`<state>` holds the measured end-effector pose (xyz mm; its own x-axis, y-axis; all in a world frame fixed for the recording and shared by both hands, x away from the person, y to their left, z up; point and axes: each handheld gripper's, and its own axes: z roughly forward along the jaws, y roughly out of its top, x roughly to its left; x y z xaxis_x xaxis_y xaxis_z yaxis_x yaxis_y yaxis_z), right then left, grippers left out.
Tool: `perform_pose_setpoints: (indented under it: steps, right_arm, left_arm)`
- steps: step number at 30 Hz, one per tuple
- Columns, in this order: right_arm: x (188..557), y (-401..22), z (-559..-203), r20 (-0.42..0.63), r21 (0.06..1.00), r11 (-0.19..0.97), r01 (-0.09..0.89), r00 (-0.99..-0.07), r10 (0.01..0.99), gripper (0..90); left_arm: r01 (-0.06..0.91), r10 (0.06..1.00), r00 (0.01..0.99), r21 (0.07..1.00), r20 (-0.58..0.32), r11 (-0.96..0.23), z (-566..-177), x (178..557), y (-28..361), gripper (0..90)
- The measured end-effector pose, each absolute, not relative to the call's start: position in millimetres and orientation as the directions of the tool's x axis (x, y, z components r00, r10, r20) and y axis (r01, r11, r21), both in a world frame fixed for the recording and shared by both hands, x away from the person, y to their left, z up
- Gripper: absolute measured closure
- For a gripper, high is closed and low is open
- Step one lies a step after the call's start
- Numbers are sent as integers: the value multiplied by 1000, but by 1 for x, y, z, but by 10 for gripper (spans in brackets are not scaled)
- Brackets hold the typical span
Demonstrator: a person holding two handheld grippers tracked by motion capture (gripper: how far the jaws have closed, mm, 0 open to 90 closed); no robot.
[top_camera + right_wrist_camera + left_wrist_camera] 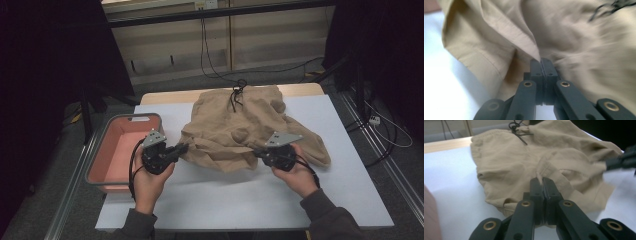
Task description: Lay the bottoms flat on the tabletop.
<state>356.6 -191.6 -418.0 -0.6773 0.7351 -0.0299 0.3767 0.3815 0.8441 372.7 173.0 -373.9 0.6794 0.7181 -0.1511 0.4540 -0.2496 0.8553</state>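
Basket (102, 150) shows from above; gripper views show shorts (524, 162) pinched.

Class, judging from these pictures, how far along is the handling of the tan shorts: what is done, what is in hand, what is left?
Done: both claws have pinched the near hem of the crumpled tan cloth shorts. In hand: left claw and right claw are shut on fabric. Left: the shorts lie unfolded on the white table; the pink plastic bin probably awaits them.
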Motion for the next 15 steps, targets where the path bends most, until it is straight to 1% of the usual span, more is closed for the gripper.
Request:
perform_pose_setpoints:
  steps: [4,7,10,12,15]
  right_arm:
    - [345,-210,-408,-33,865,360,351,-676,736,900]
    - [335,-216,-412,-57,852,399,340,-697,715,900]
    - [328,-217,-418,-63,840,415,350,-697,714,900]
    - [326,-217,-423,-70,830,429,356,-697,714,900]
    - [325,-218,-428,-66,820,437,370,-697,714,900]
  left_arm:
    - [472,700,693,842,-171,-261,-378,372,170,872]
    - [474,684,708,836,-174,-278,-378,369,166,871]
    - [469,665,728,827,-164,-311,-382,366,160,869]
    - [481,659,730,820,-179,-310,-385,365,158,864]
    - [482,654,734,819,-184,-311,-388,366,158,838]
